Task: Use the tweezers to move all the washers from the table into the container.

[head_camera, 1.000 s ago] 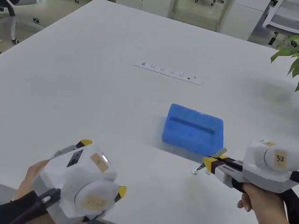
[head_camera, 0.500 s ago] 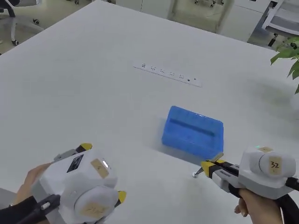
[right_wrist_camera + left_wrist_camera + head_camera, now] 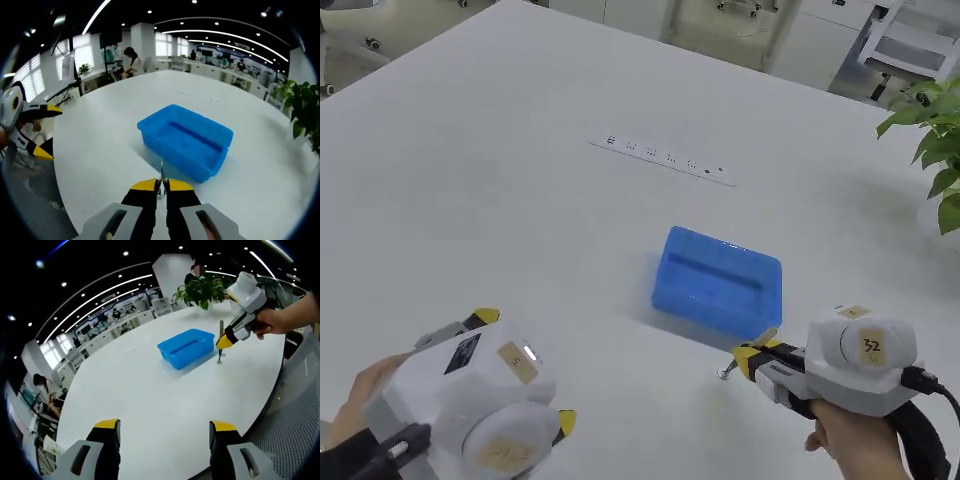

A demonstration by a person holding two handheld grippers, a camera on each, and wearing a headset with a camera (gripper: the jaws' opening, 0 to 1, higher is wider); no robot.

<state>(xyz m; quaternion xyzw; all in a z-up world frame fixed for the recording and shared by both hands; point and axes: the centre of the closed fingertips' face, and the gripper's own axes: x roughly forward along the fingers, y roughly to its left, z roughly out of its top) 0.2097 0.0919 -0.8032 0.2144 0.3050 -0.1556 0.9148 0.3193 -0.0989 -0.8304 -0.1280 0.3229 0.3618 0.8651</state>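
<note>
The blue container (image 3: 717, 280) stands open on the white table (image 3: 520, 180). Just in front of its near right corner my right gripper (image 3: 748, 358) is shut on thin metal tweezers (image 3: 728, 370), whose tips point down at the table. In the right gripper view the tweezers (image 3: 161, 172) stick out between the closed jaws, toward the blue container (image 3: 186, 140). My left gripper (image 3: 523, 370) hovers open at the near left, nothing between its jaws. From the left gripper (image 3: 165, 440) I see the container (image 3: 186, 346) and the right gripper (image 3: 232, 335). Washers are too small to make out.
A flush power strip (image 3: 665, 158) is set in the table beyond the container. A green plant (image 3: 930, 140) stands past the table's right edge. The table edge runs close under both grippers. A person (image 3: 131, 60) sits far off in the background.
The head camera has shifted, so the whole scene sits a little left. The right gripper with the tweezers stays by the container's near right corner; the left gripper stays open.
</note>
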